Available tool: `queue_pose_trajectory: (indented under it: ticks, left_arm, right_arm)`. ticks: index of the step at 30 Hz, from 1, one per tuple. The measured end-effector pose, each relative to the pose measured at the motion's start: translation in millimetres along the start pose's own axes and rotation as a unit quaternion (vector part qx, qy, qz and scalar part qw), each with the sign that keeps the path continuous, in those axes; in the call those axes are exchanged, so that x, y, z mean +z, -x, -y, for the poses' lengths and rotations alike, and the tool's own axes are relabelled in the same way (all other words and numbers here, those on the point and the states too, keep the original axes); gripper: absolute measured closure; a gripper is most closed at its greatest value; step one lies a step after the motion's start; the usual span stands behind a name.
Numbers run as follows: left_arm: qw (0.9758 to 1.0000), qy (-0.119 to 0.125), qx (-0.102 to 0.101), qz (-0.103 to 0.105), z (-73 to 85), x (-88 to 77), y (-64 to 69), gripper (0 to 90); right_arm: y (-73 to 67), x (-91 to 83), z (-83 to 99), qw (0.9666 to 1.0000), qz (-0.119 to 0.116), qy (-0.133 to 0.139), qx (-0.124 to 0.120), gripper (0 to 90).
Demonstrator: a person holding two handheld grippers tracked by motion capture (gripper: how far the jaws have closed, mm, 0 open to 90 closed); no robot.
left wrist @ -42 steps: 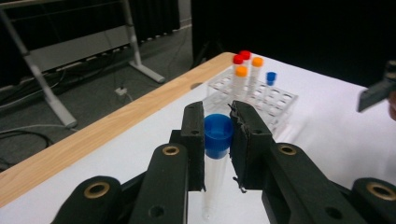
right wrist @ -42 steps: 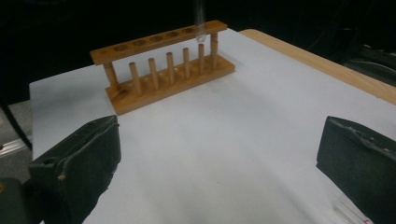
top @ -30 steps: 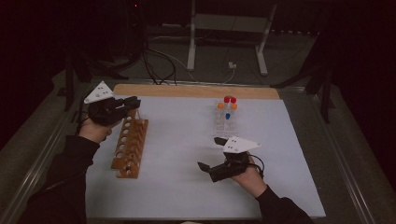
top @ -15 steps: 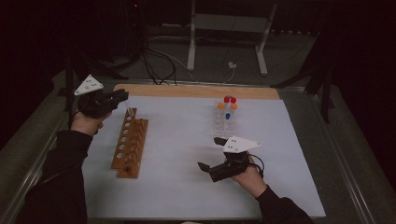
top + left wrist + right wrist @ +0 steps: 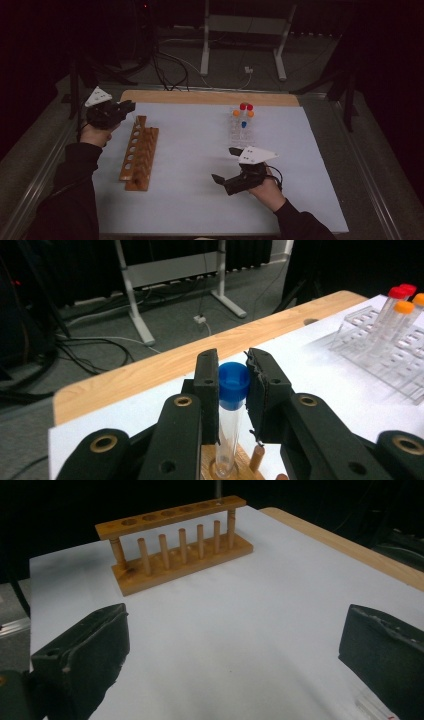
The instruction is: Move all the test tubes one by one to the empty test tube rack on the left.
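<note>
A clear tube with a blue cap (image 5: pixel 233 385) stands with its foot in an end hole of the wooden rack (image 5: pixel 139 152). My left gripper (image 5: pixel 232 356) is shut on the tube at its cap. In the high view the left gripper (image 5: pixel 125 107) is at the rack's far end, by the table's left edge. My right gripper (image 5: pixel 225 164) rests open near the table's front middle. Its jaws are wide apart over bare white paper (image 5: pixel 235 630). It faces the wooden rack (image 5: pixel 175 545), whose other holes look vacant.
A clear plastic rack (image 5: pixel 239 131) at the back middle holds tubes with red (image 5: pixel 245 106), orange and blue caps; it also sits at the right of the left gripper view (image 5: pixel 395 350). A wooden strip (image 5: pixel 210 97) borders the table's far edge. Cables and a metal stand lie beyond.
The left gripper moved from over the rack's far end out to the left, then came slightly back towards it. The right gripper stayed put.
</note>
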State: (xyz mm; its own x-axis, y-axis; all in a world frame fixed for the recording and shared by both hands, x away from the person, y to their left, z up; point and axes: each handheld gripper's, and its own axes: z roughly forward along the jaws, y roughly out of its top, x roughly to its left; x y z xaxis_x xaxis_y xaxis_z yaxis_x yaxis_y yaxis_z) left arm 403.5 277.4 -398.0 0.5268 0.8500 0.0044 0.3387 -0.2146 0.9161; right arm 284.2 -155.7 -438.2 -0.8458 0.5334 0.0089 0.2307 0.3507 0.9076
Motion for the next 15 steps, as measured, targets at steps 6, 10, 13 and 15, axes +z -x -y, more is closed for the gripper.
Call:
queue_pose_trajectory:
  ticks: [6,10,13,15]
  left_arm:
    - [0.9999,-0.007,-0.01,0.0,12.6,6.1,-1.2,77.4]
    - [0.9998,-0.013,-0.017,0.002,22.7,10.7,-1.4,77.4]
    - [0.9996,-0.017,-0.022,0.003,30.9,14.9,-1.0,77.4]
    - [0.9995,-0.019,-0.026,0.004,35.3,17.1,-1.2,77.4]
  right_arm:
    - [0.7,0.2,1.0,1.0,-0.001,0.001,-0.001,0.0]
    - [-0.6,0.7,1.2,1.0,-0.005,-0.001,-0.005,0.0]
    - [-0.4,0.7,1.3,1.0,-0.006,-0.001,-0.005,0.0]
    - [-0.3,0.5,1.0,0.9999,-0.007,-0.002,-0.009,0.0]
